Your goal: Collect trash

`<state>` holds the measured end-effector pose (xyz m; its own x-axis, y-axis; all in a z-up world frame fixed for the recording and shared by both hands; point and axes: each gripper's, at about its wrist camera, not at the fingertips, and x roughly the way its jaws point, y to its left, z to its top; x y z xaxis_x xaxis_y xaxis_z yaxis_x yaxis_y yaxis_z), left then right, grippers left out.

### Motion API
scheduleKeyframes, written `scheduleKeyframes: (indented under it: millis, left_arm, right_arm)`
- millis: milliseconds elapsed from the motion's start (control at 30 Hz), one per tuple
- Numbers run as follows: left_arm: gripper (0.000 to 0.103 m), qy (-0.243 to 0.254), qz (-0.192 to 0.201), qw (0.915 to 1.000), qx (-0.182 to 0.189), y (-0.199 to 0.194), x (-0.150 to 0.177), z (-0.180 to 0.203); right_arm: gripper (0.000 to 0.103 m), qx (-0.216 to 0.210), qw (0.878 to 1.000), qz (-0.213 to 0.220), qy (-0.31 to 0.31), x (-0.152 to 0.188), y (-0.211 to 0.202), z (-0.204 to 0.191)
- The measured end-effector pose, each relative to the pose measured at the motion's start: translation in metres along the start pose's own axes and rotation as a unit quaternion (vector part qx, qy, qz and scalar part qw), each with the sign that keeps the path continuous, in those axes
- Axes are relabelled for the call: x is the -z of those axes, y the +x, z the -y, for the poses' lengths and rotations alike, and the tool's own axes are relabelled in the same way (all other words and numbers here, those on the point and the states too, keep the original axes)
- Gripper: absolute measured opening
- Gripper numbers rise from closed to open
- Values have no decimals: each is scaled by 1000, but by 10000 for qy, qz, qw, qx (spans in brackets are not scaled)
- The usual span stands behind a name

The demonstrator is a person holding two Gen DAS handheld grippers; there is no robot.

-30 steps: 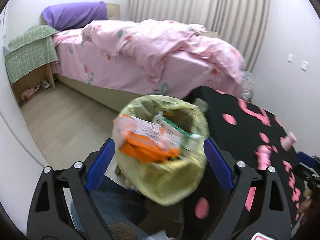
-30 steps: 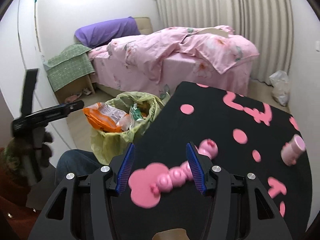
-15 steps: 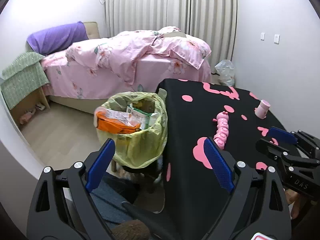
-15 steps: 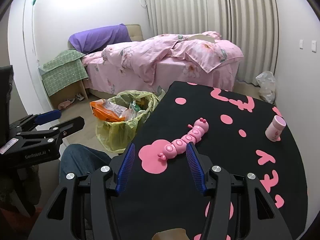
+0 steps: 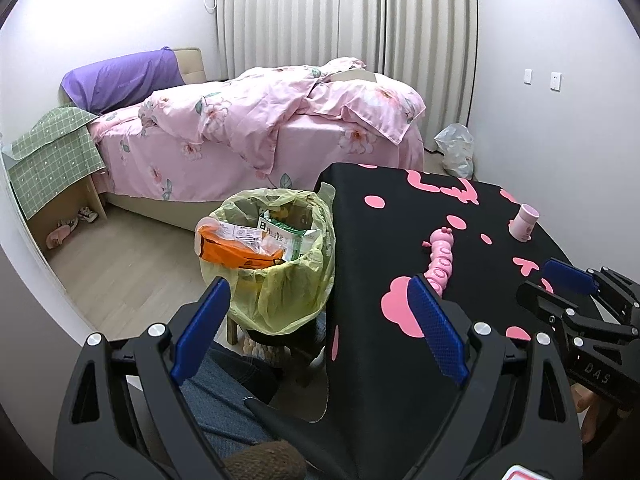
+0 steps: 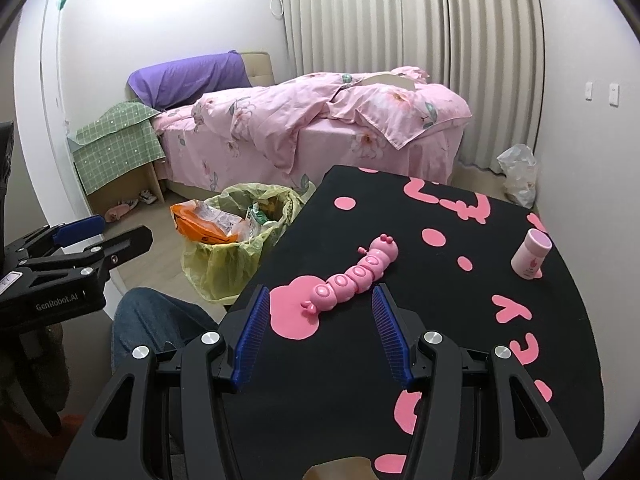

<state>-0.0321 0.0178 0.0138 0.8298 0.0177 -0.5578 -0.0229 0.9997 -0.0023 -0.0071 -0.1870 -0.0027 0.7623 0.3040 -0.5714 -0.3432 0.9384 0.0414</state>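
A bin lined with a yellow-green bag [image 5: 280,280] stands beside the black table's left edge, also in the right wrist view [image 6: 236,248]. It holds an orange wrapper [image 5: 236,250] and a green-white carton [image 5: 286,236]. My left gripper [image 5: 320,324] is open and empty, held back above the bin and the table's corner. My right gripper [image 6: 320,320] is open and empty above the table's near part, just short of a pink caterpillar toy [image 6: 352,278]. Each gripper shows in the other's view, the right one [image 5: 576,284] and the left one [image 6: 84,236].
The black table with pink shapes [image 6: 440,320] carries a pink cup [image 6: 532,254] at the right. A pink bed [image 5: 260,128] stands behind. A white plastic bag [image 5: 456,150] lies on the floor by the curtain. My jeans-clad knee [image 6: 160,320] is under the table's edge.
Both grippers have pulled back and up from the bin and table, so the bin and toy look smaller. Both stay open and empty.
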Motion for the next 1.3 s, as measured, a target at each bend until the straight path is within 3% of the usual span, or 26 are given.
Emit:
scheduleKeyframes:
  millis: [1300]
  left_arm:
    - [86,19,-96,9999,39,-1,6,-7]
  right_arm:
    - [51,-60,10000,-15,-20,1,0,-1]
